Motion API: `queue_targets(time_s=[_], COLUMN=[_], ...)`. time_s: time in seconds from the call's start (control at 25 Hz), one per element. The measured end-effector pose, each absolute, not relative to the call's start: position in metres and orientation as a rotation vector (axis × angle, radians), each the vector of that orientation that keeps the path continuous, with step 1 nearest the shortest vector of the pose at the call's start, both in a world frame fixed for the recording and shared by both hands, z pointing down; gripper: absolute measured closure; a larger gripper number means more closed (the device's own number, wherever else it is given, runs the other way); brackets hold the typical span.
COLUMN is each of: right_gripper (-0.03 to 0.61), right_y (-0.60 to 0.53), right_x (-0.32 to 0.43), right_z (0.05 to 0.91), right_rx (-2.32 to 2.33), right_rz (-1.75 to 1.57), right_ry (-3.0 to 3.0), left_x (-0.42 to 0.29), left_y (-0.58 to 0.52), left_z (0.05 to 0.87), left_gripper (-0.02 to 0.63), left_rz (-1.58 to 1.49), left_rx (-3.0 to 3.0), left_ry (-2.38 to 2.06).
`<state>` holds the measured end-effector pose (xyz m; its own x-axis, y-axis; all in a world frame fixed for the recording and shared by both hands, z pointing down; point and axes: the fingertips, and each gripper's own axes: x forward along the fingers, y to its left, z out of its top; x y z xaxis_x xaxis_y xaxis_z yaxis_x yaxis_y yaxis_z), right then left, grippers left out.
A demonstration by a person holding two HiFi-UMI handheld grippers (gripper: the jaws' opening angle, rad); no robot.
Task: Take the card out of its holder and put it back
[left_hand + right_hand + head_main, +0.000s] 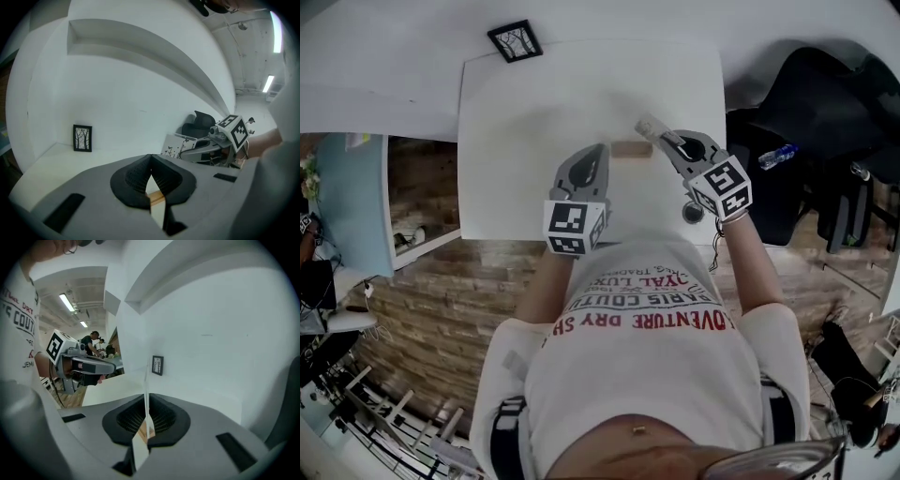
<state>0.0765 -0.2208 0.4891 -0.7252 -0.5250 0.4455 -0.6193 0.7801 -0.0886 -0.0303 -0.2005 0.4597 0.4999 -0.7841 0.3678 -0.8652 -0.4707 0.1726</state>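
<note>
The right tongs (pixel 660 134) are clamped on the white, butterfly-printed rectangular card (pixel 647 125), tilted just beyond the pale wooden block holder (pixel 631 150) on the white table (pixel 534 141). The left tongs (pixel 596 153), jaws together, sit beside the holder. A small black-framed picture (pixel 515 40) stands at the far corner, and a black office chair (pixel 806 112) is off to the right.

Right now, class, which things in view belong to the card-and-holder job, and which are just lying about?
Belonging to the job:
- card, gripped in the right gripper jaws
- wooden holder on the table
- left gripper, beside the holder

Just lying about:
- picture frame at the table's far edge
- water bottle off to the right
- black chair
</note>
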Motion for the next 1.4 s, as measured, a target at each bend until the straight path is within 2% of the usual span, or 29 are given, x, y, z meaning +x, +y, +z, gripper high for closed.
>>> queue_targets(time_s=[0.28, 0.6, 1.4], right_gripper=[0.543, 0.543, 0.543], right_y=[-0.224, -0.222, -0.219], right_x=[0.053, 0.032, 0.02], right_z=[0.503, 0.515, 0.554], right_rx=[0.413, 0.107, -0.057], right_rz=[0.186, 0.154, 0.178], right_ry=[-2.641, -2.642, -2.601], left_x=[-0.043, -0.052, -0.062], left_y=[-0.2, -0.199, -0.198], left_z=[0.48, 0.495, 0.508], left_gripper=[0.589, 0.589, 0.589], left_rz=[0.387, 0.405, 0.424], left_rx=[2.342, 2.279, 2.215], left_ry=[-1.415, -1.441, -1.499])
